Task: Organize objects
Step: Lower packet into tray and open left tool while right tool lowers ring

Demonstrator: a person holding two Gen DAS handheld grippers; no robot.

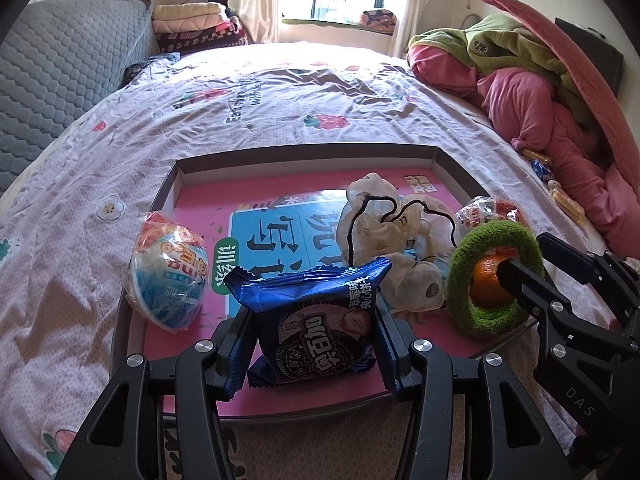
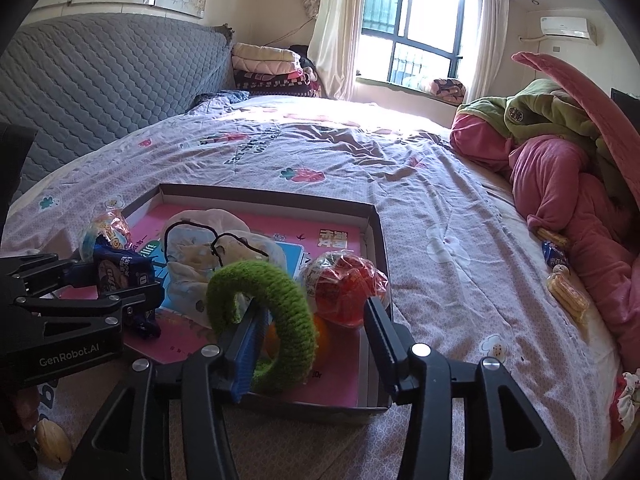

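Blue cookie packet [image 1: 316, 320] sits clamped between the left gripper [image 1: 314, 344] jaws, low over the tray [image 1: 304, 152], ready to set down. Right gripper [image 2: 312, 344] jaws spread open, green ring [image 2: 276, 312] lying between them, seemingly released.

The right gripper [image 1: 505, 270] body reads "DAS"; the left gripper [image 2: 116, 280] body reads "GenRobot.AI". The blue cookie packet [image 1: 316, 316] bears upside-down "奥百加". The tray [image 1: 444, 168] floor shows large upside-down Chinese characters, "训练" near its left edge
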